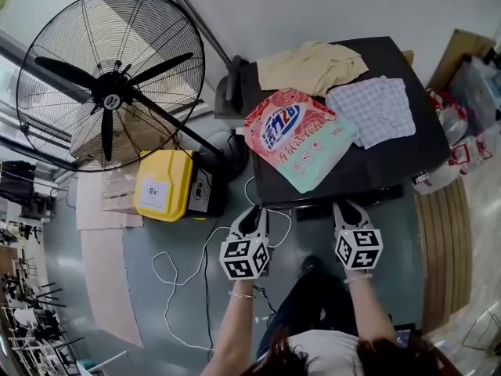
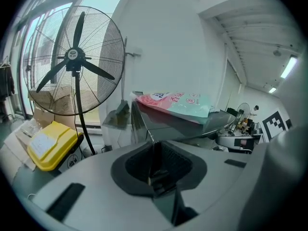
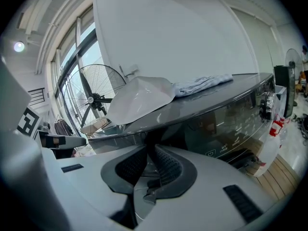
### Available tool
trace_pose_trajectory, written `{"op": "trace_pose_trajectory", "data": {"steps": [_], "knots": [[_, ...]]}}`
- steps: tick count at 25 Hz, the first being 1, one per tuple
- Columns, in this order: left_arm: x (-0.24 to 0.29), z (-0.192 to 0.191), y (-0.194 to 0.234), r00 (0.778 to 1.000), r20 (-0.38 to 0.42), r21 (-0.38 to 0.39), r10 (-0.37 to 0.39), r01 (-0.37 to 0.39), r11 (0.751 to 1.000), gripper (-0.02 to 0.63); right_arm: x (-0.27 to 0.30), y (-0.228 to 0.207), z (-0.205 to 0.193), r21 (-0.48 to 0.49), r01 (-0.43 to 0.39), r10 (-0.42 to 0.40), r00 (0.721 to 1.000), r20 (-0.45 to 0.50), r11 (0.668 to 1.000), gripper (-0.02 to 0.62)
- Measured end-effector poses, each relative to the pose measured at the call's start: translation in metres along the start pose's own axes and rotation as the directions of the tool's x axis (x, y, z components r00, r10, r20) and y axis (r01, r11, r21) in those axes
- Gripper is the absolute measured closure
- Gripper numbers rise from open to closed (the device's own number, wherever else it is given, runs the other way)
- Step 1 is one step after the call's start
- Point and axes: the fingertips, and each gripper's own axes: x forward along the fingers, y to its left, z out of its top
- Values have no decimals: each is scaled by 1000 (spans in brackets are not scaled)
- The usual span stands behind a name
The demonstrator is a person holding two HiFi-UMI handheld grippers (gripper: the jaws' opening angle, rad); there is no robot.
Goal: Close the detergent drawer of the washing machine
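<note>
Left gripper (image 1: 254, 212): held low before the person, jaws pressed together with nothing between them, tips near the front left corner of the washing machine (image 1: 391, 163).
Right gripper (image 1: 345, 206): jaws likewise pressed together and empty, tips right at the machine's front edge.
Detergent drawer (image 1: 313, 208): on the machine's front, under the lip of the top and just beside the right gripper's jaws; I cannot tell whether it sits flush or stands out.
Detergent bag (image 1: 301, 135): pink and mint, lying flat on the machine's dark top, towards the front left.
Cloths: yellow cloth (image 1: 311, 65) at the back, checked cloth (image 1: 372, 108) touching the bag's right side.
Floor: standing fan (image 1: 113, 77), yellow container (image 1: 163, 185) and white cable (image 1: 180, 272), all left of the machine.
</note>
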Motion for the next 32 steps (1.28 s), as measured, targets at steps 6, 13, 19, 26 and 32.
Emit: {"op": "trace_pose_trajectory", "data": {"steps": [6, 13, 19, 26, 32], "knots": [[-21, 6, 1, 999, 33, 1, 22, -22, 1000, 554, -3, 6, 5, 5, -14, 14, 1000, 16, 1000, 518], [-45, 13, -7, 996, 82, 7, 21, -22, 1000, 571, -17, 30, 20, -69, -58, 62, 996, 57, 996, 518], [-69, 22, -20, 992, 123, 23, 1, -3, 1000, 580, -42, 55, 41, -152, -130, 150, 980, 130, 980, 520], [-103, 28, -37, 987, 163, 44, -10, 3, 999, 585, -76, 80, 53, -257, -186, 223, 967, 123, 948, 541], [-132, 34, -54, 979, 204, 58, -10, -2, 998, 586, -112, 89, 67, -318, -193, 247, 959, 142, 928, 555]]}}
